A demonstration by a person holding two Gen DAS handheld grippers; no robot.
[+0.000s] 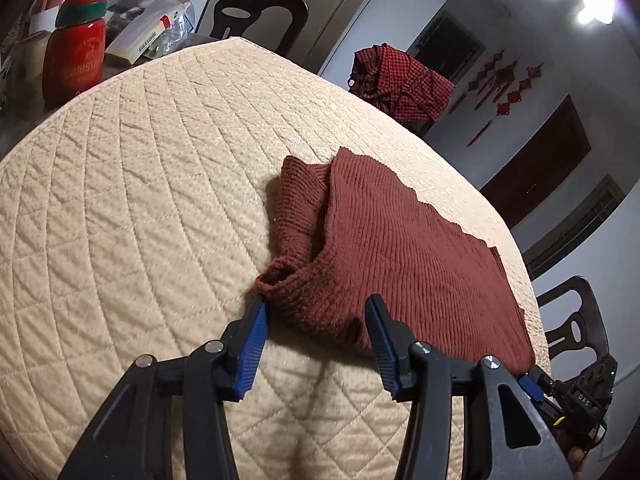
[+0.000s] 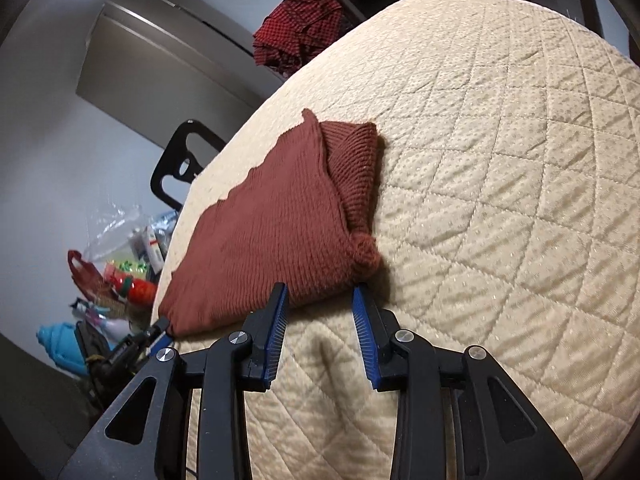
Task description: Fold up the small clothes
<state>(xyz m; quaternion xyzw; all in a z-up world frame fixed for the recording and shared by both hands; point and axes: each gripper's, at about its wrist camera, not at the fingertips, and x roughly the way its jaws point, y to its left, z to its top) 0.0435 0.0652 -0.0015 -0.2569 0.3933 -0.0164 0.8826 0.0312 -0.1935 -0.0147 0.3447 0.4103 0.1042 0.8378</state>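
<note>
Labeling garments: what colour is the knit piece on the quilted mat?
Rust brown, ribbed knit; clearest in the left wrist view.

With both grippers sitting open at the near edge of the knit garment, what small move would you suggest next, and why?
Probably close both grippers on that near edge. The left gripper and right gripper each stand open with the rust-brown sweater hem between their fingers, nothing pinched yet. The sweater lies flat on the quilted pad, so a grasp must precede any fold.

2 low wrist views, opposite corners, share sweater (image 1: 400,248) (close up).
</note>
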